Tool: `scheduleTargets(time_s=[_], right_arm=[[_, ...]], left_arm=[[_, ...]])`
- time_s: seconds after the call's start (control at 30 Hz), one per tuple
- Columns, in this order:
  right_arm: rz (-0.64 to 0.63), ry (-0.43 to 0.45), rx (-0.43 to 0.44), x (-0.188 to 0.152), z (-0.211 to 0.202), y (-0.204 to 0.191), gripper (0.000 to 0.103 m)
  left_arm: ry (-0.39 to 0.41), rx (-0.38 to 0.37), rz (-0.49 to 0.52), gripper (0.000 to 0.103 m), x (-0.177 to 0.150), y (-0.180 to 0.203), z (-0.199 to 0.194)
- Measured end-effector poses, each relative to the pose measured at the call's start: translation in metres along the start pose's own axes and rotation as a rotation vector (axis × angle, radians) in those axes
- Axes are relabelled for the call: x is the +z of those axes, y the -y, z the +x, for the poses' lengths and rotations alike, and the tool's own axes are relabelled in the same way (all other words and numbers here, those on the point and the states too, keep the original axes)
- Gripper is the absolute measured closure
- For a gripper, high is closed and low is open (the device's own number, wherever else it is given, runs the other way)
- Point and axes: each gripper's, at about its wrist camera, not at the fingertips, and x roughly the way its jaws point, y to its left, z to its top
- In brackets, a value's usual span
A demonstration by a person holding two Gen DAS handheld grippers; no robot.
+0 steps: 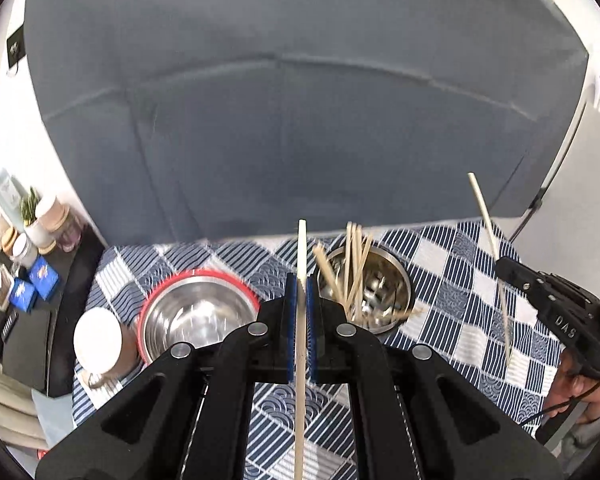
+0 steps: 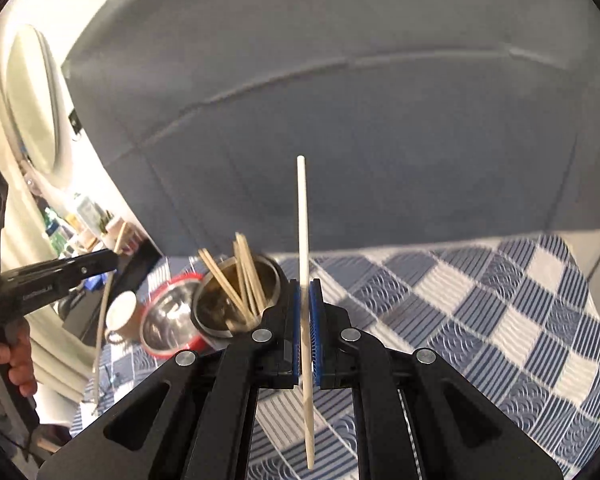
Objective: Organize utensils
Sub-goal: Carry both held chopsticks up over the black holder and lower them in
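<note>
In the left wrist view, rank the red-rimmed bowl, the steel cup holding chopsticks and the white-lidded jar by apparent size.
1. red-rimmed bowl, widest.
2. steel cup holding chopsticks, though the left gripper hides part of it.
3. white-lidded jar, smallest, even though it sits nearer the camera.

Bare tablecloth [image 2: 480,312] right (bowls [image 2: 172,320] crowd the left).

A home dining corner. A blue checked tablecloth [image 1: 460,264] covers the surface beside a grey sofa [image 1: 300,120]. Jars and tea boxes [image 1: 32,284] crowd a dark side shelf [image 1: 52,320].
</note>
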Motion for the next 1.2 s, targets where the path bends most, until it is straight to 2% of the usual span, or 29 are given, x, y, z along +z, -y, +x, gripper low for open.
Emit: scheduleTargets(time_s=[0.33, 0.47, 0.7, 0.83, 1.03, 1.2], right_arm=[[-0.047, 0.042, 0.039, 0.042, 0.019, -0.026, 0.098], [-0.042, 0.046, 0.055, 0.05, 0.033, -0.028, 0.099], [-0.017, 0.059, 0.133, 0.057, 0.057, -0.027, 0.098], [-0.008, 0.092, 0.18, 0.056, 0.069, -0.024, 0.098], [-0.012, 0.195, 0.269, 0.048, 0.081, -0.025, 0.098], [-0.043, 0.206, 0.294, 0.038, 0.103, -0.027, 0.098]], left_arm=[[0.049, -0.066, 0.017, 0.098, 0.048, 0.013, 0.006], [0.074, -0.097, -0.002, 0.098, 0.068, 0.012, 0.01], [0.129, -0.168, -0.033, 0.098, 0.093, 0.011, 0.021], [0.157, -0.203, -0.043, 0.098, 0.095, 0.01, 0.035], [0.22, -0.274, -0.073, 0.098, 0.08, 0.004, 0.06], [0.271, -0.318, -0.106, 0.098, 0.066, -0.004, 0.078]])
